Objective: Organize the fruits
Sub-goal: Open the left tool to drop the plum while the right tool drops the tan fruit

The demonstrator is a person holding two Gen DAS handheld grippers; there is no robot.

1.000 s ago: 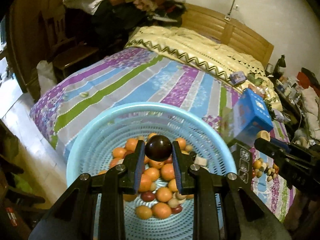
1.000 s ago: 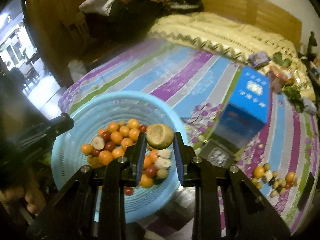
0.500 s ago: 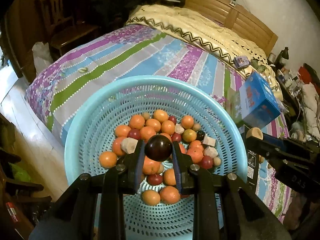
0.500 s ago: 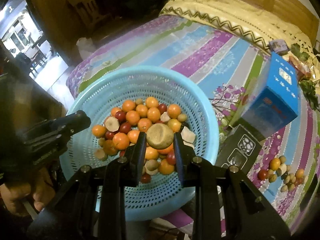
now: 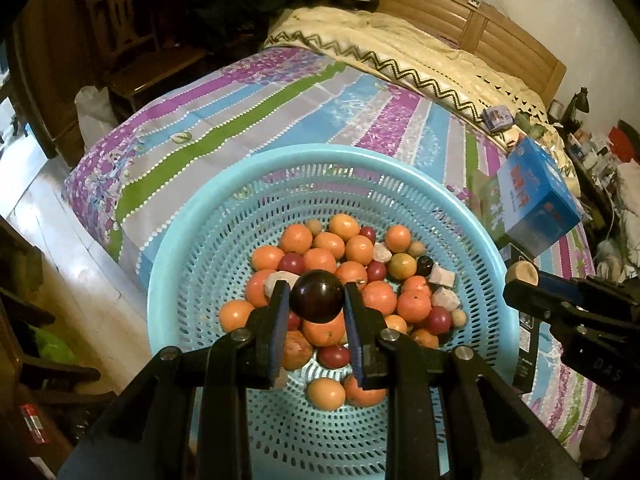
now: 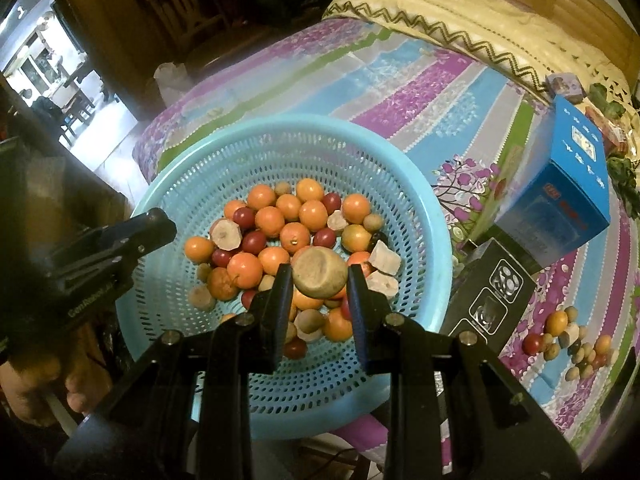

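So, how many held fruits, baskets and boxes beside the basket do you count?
Held fruits: 2, a dark fruit in the left gripper, a tan fruit in the right gripper
Basket: 1
Boxes beside it: 2, a blue box and a black box
Total: 5

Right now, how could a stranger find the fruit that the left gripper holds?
Look at the round light-blue basket at the bed's near edge, heaped with small fruits. Just above that heap, the left gripper clamps one dark fruit between its jaws. It is glossy, almost black maroon, unlike the orange ones beneath it.
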